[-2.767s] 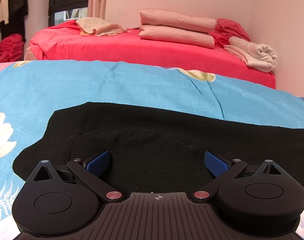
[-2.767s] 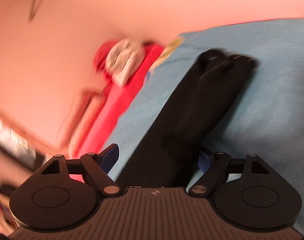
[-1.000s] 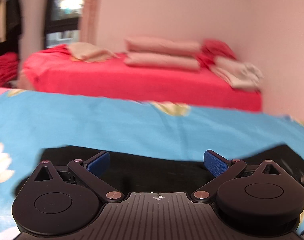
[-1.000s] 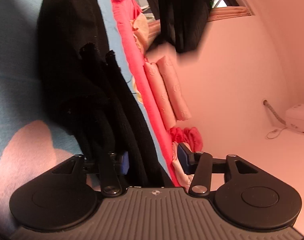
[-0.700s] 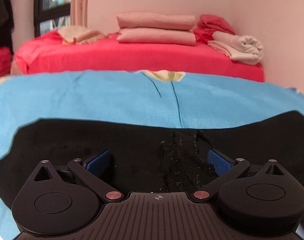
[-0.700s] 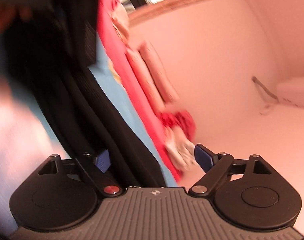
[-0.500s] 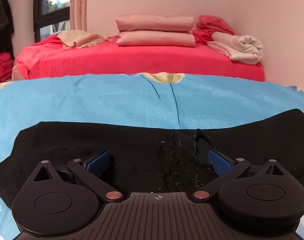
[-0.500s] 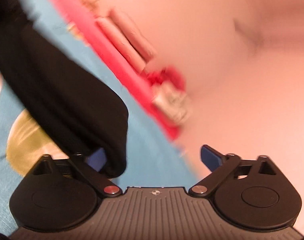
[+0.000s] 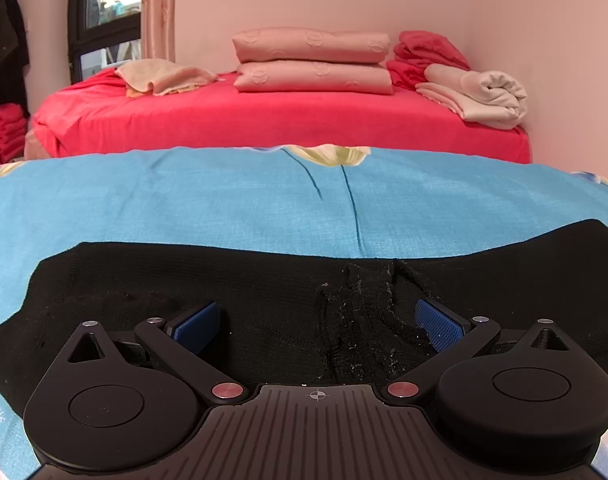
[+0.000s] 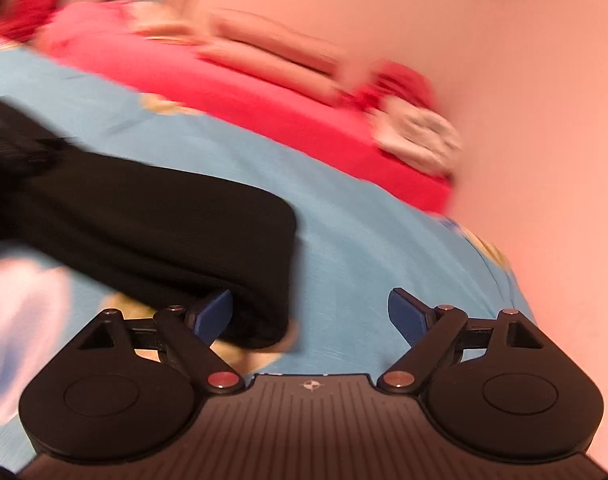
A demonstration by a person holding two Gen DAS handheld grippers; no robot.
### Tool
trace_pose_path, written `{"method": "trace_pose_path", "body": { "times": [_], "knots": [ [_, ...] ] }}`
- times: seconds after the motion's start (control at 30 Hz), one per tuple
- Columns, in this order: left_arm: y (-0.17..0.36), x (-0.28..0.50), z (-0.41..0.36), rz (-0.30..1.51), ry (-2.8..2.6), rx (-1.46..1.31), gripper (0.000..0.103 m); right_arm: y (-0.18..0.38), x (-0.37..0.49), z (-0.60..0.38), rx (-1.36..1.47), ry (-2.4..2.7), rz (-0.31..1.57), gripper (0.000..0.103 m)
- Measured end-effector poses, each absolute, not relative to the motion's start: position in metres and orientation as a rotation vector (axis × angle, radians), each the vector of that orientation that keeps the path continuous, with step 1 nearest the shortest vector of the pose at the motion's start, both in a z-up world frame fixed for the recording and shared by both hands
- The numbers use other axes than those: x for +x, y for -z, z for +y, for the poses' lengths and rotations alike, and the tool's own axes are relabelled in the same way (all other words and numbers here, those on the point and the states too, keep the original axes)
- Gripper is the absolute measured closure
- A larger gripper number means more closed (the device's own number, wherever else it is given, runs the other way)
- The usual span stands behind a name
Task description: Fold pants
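Black knit pants [image 9: 184, 280] lie across the blue flowered sheet [image 9: 264, 196], folded over on themselves. The fuzzy leg ends [image 9: 367, 292] rest on top near the middle. My left gripper [image 9: 317, 322] hovers low over the pants, jaws open wide, with fabric beneath them but not pinched. In the blurred right wrist view, the folded end of the pants [image 10: 164, 220] lies at the left. My right gripper [image 10: 309, 314] is open and its jaws are closing. The fold's corner sits beside its left pad [image 10: 214, 314], and nothing is gripped.
A red bed [image 9: 264, 120] stands behind the blue sheet, holding stacked pink pillows [image 9: 311, 60], a beige towel [image 9: 164, 76] and a rolled cream blanket [image 9: 479, 94]. A pink wall [image 10: 543, 120] closes the right side. A window [image 9: 104, 12] is at the far left.
My right gripper let go of the pant legs, rolled upright and pulled away to the right. The leg ends now lie on the pants. My left gripper dipped slightly, then held still.
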State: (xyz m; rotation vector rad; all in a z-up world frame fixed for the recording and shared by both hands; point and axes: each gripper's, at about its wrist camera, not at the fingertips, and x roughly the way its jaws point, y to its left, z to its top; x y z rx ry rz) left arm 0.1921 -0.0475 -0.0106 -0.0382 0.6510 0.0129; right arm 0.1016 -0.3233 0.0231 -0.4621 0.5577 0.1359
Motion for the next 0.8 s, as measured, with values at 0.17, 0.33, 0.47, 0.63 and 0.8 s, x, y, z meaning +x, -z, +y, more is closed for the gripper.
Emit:
{"method": "trace_pose_path", "body": {
  "times": [0.17,0.33,0.47,0.63,0.8],
  "knots": [
    [0.011,0.192,-0.047,0.652,-0.013,-0.038,0.000,-0.066,0.094,-0.311,-0.363,-0.332,0.477,0.013],
    [0.010,0.193,-0.047,0.653,-0.009,-0.043,0.000,-0.060,0.137,-0.300,-0.186,-0.312,0.522,0.023],
    [0.011,0.193,-0.046,0.654,-0.006,-0.046,0.000,-0.009,0.183,-0.297,-0.148,-0.231,0.711,0.021],
    [0.005,0.192,-0.031,0.645,0.071,-0.143,0.000,-0.024,0.170,-0.291,-0.125,-0.249,0.636,0.014],
    [-0.025,0.172,0.006,0.562,0.127,-0.301,0.000,-0.021,0.173,-0.274,-0.270,-0.156,0.699,0.014]
  ]
}}
